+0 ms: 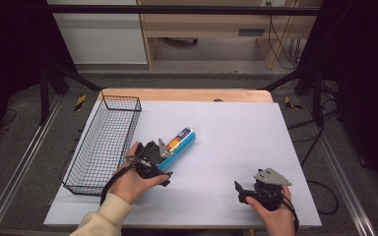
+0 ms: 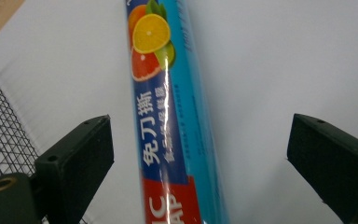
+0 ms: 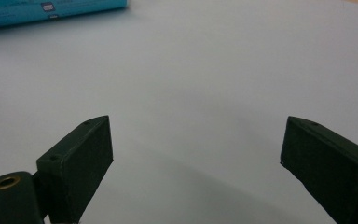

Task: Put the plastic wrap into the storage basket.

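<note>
We are holding our left gripper (image 2: 200,154) spread wide around a blue roll of cling wrap (image 2: 177,116) lying on the white table (image 1: 236,132).

We are reading "免刀撕" in white down its dark blue label under a picture of citrus slices, with "AP" on the red band below; neither jaw is touching it. The roll is lying just beside the wire basket (image 1: 103,142). Our right gripper (image 3: 196,163) is gaping open too, hovering over bare table, well apart.

Wire basket (image 1: 103,142) walling the mat's nine o'clock edge, cling-wrap roll (image 1: 179,142) lying mid-mat, open white mat (image 1: 236,132) from twelve through five o'clock
</note>
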Available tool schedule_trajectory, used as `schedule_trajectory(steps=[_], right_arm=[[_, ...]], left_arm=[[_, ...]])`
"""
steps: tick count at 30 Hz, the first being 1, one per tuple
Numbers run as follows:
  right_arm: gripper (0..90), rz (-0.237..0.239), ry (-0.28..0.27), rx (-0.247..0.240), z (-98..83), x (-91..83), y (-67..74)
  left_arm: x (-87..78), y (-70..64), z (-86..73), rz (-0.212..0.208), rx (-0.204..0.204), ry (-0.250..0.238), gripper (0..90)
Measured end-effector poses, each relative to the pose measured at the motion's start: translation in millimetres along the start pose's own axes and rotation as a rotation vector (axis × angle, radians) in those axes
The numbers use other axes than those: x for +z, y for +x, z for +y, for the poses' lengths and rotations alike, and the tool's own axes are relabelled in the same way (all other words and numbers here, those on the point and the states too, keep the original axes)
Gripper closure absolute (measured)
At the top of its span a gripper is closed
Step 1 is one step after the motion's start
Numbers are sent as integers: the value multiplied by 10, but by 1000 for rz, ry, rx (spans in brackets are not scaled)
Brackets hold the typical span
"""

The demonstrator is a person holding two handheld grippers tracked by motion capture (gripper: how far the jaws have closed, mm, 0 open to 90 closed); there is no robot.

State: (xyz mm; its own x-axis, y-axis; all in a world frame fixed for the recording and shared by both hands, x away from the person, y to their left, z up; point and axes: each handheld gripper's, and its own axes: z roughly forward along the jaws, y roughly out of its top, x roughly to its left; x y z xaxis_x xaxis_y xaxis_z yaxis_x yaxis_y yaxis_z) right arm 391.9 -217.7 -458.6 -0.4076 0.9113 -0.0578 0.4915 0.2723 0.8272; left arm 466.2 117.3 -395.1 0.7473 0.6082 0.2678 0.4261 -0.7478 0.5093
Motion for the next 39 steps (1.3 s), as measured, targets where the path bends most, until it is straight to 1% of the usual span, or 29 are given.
schedule_trajectory(steps=[2,5,6,7,9,10,11,14,16,17,19,24,25,27,28,30,31,32,35,36,38,39], right_arm=[[96,2,4,0,0,5,2],[98,2,5,0,-1,8,-1],[98,2,5,0,-1,8,-1],[100,4,5,0,-1,9,-1],[101,9,5,0,1,7,2],[101,13,6,1,2,7,5],[102,13,8,-4,2,5,2],[103,17,2,-1,6,6,10],[104,20,3,-5,7,7,12],[104,20,3,-5,7,7,12],[106,22,2,-6,8,4,14],[107,22,2,-2,10,4,14],[107,24,3,-3,10,5,14],[107,24,5,-2,10,6,16],[107,26,5,-5,10,8,15],[107,25,6,-5,10,8,17],[107,26,7,-4,10,8,17],[107,25,6,-5,10,8,16],[107,26,7,-4,9,8,14],[107,27,7,-4,8,9,14],[107,26,6,-4,9,8,14],[107,26,7,-2,9,9,14]], left_arm=[[88,29,19,10,-8,7,81],[228,62,38,32,-10,45,83],[228,62,38,32,-10,45,86],[317,80,48,36,-16,75,89],[388,89,63,53,-10,112,97],[388,89,63,53,-10,112,100],[450,94,80,60,-2,150,99],[529,105,104,63,-1,179,100],[573,120,116,58,-8,198,102],[573,120,116,58,-8,198,103],[627,138,129,46,-21,209,112],[701,164,140,23,-40,226,164],[707,171,141,16,-43,231,190],[721,196,146,3,-47,244,198],[734,198,145,-1,-58,238,208],[756,210,147,-12,-65,249,211],[767,211,146,-18,-67,255,212],[782,212,146,-19,-56,265,215],[801,207,146,-22,-59,267,238],[805,216,150,-32,-55,276,245],[809,214,150,-40,-68,269,266],[804,218,152,-48,-64,274,280]])
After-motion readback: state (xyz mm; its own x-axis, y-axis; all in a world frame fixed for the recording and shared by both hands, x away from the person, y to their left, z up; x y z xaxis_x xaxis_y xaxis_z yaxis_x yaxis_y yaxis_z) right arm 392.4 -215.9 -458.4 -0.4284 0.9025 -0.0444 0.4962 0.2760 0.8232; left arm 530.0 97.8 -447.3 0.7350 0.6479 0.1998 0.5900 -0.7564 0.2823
